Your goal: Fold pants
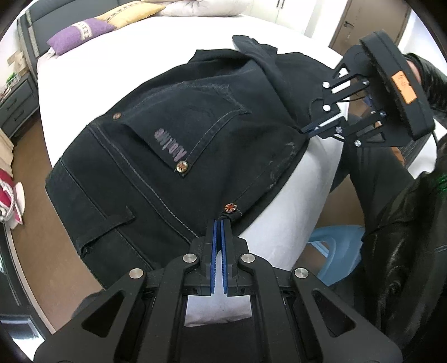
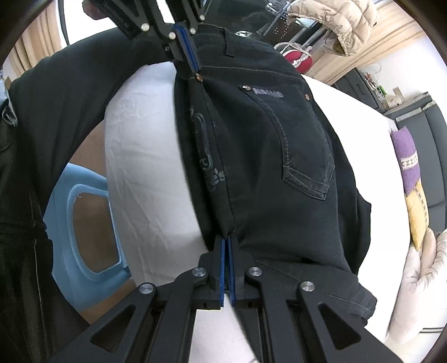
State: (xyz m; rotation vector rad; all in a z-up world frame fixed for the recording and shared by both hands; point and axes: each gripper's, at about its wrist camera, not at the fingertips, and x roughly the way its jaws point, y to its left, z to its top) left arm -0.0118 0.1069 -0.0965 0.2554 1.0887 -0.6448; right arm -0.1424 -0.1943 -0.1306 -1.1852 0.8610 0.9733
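Black jeans lie folded on the white bed, back pocket with a grey logo facing up. My left gripper is shut on the near edge of the pants by a copper rivet. My right gripper is shut on the same folded edge further along the pants. Each gripper shows in the other's view: the right gripper at the pants' right edge, the left gripper at the waistband end. The edge is pulled taut between them.
A purple pillow, a yellow pillow and a pale duvet lie at the bed's head. A light blue plastic stool stands on the brown floor beside the bed. The person's dark sleeve is at right. A nightstand stands left.
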